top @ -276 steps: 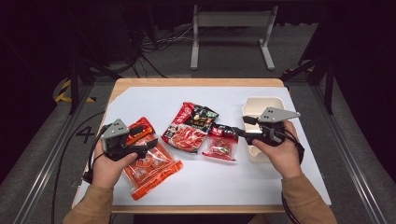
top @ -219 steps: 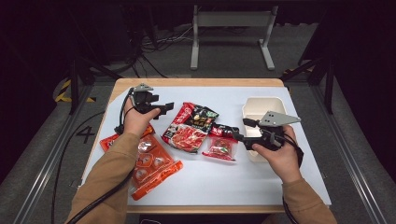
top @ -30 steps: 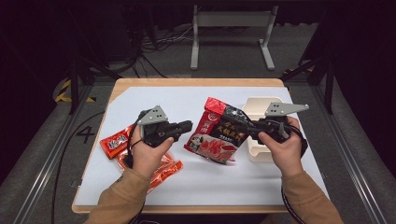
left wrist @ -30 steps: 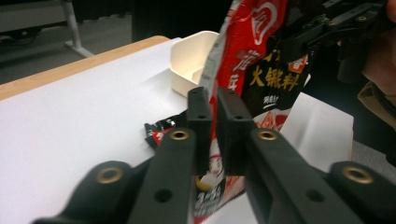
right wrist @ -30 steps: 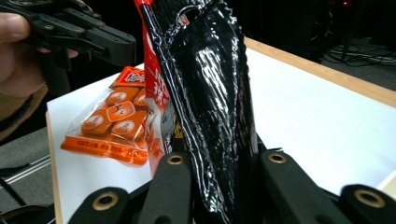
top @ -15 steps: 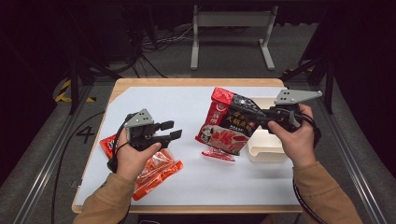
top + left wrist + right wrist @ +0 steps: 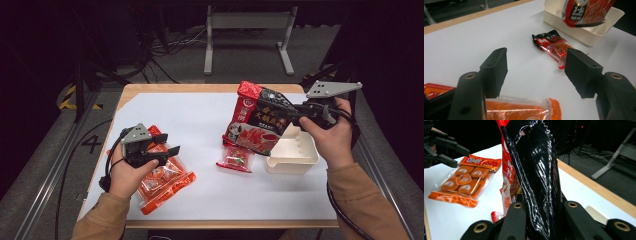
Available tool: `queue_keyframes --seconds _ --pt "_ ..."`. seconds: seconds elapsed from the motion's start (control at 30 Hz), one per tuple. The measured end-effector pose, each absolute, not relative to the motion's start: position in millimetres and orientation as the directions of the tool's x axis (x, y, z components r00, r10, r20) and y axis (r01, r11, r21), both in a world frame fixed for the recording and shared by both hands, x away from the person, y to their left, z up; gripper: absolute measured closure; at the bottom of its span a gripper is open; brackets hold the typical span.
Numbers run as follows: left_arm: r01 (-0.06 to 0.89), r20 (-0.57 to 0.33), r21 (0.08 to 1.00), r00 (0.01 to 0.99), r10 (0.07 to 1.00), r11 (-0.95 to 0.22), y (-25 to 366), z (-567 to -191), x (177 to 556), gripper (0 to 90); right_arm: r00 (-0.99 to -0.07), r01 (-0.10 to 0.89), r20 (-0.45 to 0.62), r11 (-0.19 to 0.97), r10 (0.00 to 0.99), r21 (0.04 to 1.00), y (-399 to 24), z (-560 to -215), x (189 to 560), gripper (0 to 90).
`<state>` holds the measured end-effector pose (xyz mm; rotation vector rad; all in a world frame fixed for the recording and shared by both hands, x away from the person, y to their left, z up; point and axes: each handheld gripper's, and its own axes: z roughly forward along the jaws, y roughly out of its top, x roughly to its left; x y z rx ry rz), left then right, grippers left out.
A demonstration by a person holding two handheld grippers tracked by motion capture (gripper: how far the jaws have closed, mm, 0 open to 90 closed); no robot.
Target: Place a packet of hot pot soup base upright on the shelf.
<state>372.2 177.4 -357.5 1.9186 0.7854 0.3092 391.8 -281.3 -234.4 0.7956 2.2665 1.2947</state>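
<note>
Your right gripper (image 7: pixel 292 114) has its fingers clenched on one edge of the big glossy red-and-black foil pouch (image 7: pixel 257 122), hanging over the white plastic bin (image 7: pixel 295 152). It may swing, catch the rim and slip. Left gripper (image 7: pixel 167 152): fingers just released, nothing between, above the orange snack pack (image 7: pixel 165 180) on the desk (image 7: pixel 200 120).

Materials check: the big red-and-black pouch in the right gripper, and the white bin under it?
Red-and-black pouch: looks like glossy plastic film; in the right gripper view it is creased with sharp glare streaks, pinched in the right gripper.
White bin: probably moulded plastic, matte off-white, rigid walls with ribs inside.
</note>
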Motion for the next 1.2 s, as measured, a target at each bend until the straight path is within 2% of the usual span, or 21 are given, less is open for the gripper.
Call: queue_keyframes --seconds 0.33,1.2 --pt "0.393 -0.097 0.871 0.726 0.68 -0.295 196 -366 376 26.0 -0.732 0.264 -0.112 0.432 0.672 0.862 -293 -219 402 80.3" --pt "0.445 -0.141 0.858 0.682 0.718 -0.255 213 -376 375 23.2 -0.694 0.242 -0.205 0.491 0.691 0.837 -320 -197 439 80.2"
